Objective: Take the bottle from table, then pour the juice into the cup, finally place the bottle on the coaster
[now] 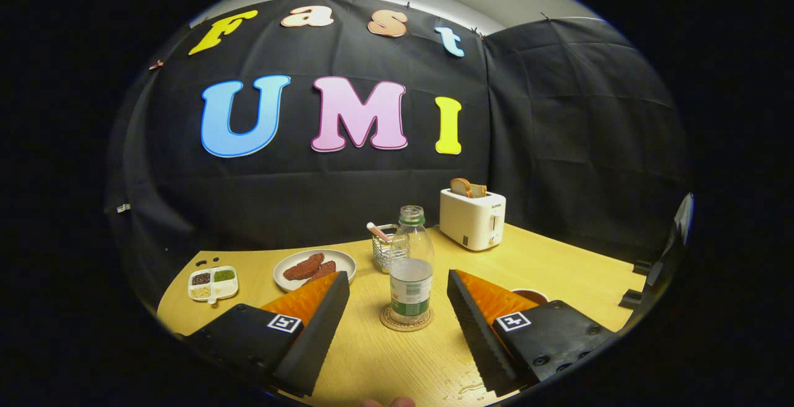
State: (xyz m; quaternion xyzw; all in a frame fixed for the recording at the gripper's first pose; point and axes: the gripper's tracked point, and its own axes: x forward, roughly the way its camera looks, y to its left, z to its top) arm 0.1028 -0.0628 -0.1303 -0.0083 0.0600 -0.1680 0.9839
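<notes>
Open jaws flank the bottle, upright on the coaster mid-worktop; placing looks done, so back straight off.

Little could be read. The white two-slot plastic toaster carried a short dark brand word near its top corner, too small to make out. The clear plastic bottle wore a white and green label with illegible print. Each black finger of the gripper bore a square black-and-white marker tag, not text.
</notes>
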